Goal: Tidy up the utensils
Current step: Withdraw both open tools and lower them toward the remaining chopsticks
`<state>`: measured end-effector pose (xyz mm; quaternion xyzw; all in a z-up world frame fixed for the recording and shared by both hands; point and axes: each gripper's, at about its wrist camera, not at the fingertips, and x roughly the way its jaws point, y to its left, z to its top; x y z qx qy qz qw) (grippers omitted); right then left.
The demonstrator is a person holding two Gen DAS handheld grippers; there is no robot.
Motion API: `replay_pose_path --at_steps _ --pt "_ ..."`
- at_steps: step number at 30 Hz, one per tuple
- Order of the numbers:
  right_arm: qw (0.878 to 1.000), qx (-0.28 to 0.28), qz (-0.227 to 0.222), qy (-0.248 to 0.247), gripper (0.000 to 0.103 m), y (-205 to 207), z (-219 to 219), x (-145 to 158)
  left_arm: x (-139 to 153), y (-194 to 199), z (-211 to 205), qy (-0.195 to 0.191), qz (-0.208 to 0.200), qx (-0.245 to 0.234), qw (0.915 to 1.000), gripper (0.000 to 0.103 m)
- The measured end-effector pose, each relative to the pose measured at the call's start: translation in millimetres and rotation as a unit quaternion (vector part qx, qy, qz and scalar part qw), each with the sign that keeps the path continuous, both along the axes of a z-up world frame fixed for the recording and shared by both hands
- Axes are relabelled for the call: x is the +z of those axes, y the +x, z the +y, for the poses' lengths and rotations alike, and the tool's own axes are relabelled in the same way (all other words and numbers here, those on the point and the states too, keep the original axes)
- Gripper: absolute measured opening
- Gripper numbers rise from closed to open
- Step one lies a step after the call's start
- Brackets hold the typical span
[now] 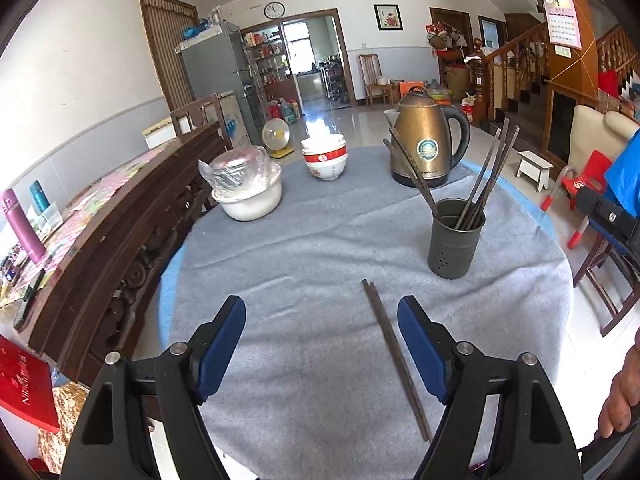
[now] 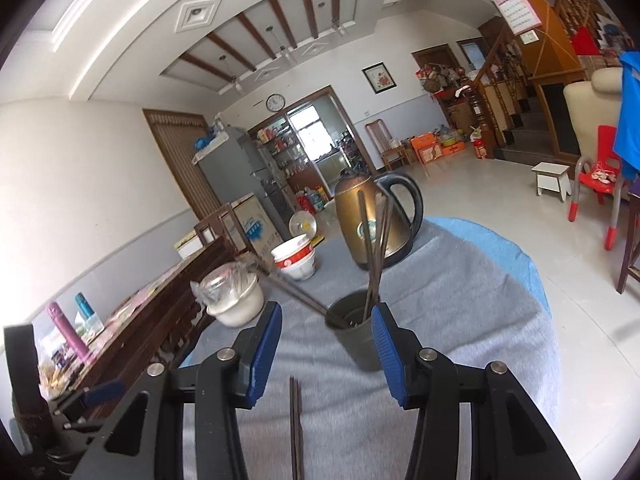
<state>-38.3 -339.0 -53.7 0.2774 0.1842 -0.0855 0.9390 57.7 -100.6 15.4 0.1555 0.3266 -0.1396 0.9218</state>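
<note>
Dark chopsticks (image 1: 394, 354) lie near the table's (image 1: 280, 264) front edge, between the left gripper's (image 1: 322, 338) wide-spread, empty jaws, while the right gripper (image 2: 326, 344), half-open and empty, faces the utensil holder (image 1: 454, 238).

Fuzzy matt grey cloth table cover (image 1: 304, 360) is lying under the tool; ahead, matt dark metal perforated holder (image 1: 454, 240), glossy bronze metal kettle (image 1: 424, 148).
</note>
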Motion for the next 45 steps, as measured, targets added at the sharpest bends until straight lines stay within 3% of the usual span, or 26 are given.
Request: replay_pose_path --at_steps 24,45 --pt "0.999 0.044 0.001 0.019 0.050 -8.0 41.4 9.6 23.0 -33.2 34.2 0.008 -0.045 0.006 0.9989 0.079" --pt "0.998 0.052 0.004 0.037 0.050 -5.3 37.3 -0.8 15.8 -31.8 29.6 0.025 -0.040 0.006 0.9989 0.079"
